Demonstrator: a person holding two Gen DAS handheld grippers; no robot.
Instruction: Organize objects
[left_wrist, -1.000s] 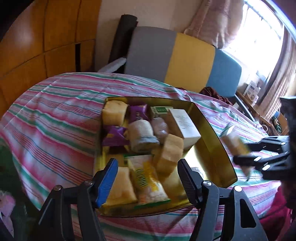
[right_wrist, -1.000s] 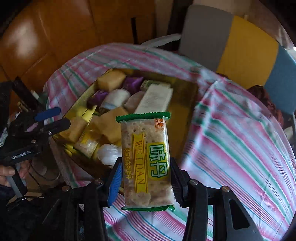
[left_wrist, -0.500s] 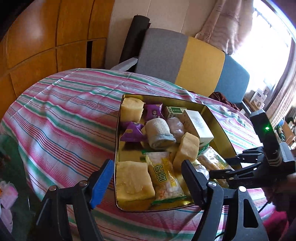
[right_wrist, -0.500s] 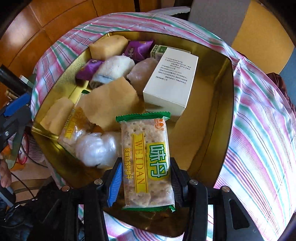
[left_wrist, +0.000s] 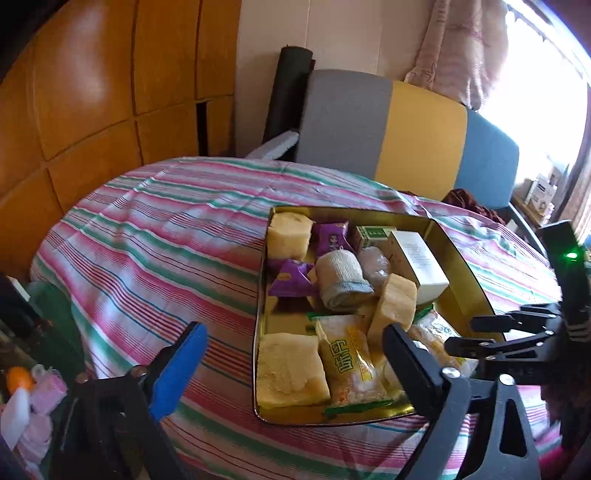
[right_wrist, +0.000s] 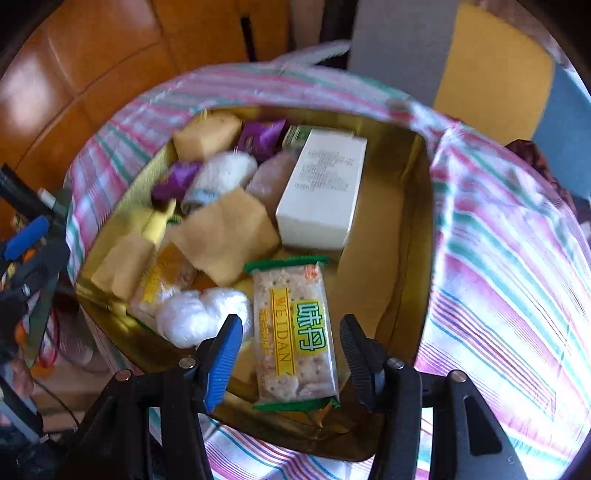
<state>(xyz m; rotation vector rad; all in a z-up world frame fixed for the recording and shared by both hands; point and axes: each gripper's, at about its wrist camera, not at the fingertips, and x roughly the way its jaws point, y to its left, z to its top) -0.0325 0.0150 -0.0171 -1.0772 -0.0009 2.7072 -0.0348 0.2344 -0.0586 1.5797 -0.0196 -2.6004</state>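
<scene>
Since the earlier frame, the WEIDAN cracker packet (right_wrist: 293, 334) has been lowered into the gold tin (right_wrist: 413, 236) and released; the right tongs (right_wrist: 291, 341) are seen opening, pads clear of it. The left tongs (left_wrist: 291, 354) are opening too, empty. Withdrawal should probably be straight up, avoiding the white box (right_wrist: 321, 188) beyond.

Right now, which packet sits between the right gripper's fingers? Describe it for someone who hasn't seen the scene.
On the striped tablecloth lies a gold tin full of snacks. At its near edge, between the opening right gripper, lies a clear cracker packet, unclamped. Unlike its neighbours, it has green ends and a yellow WEIDAN stripe.
</scene>
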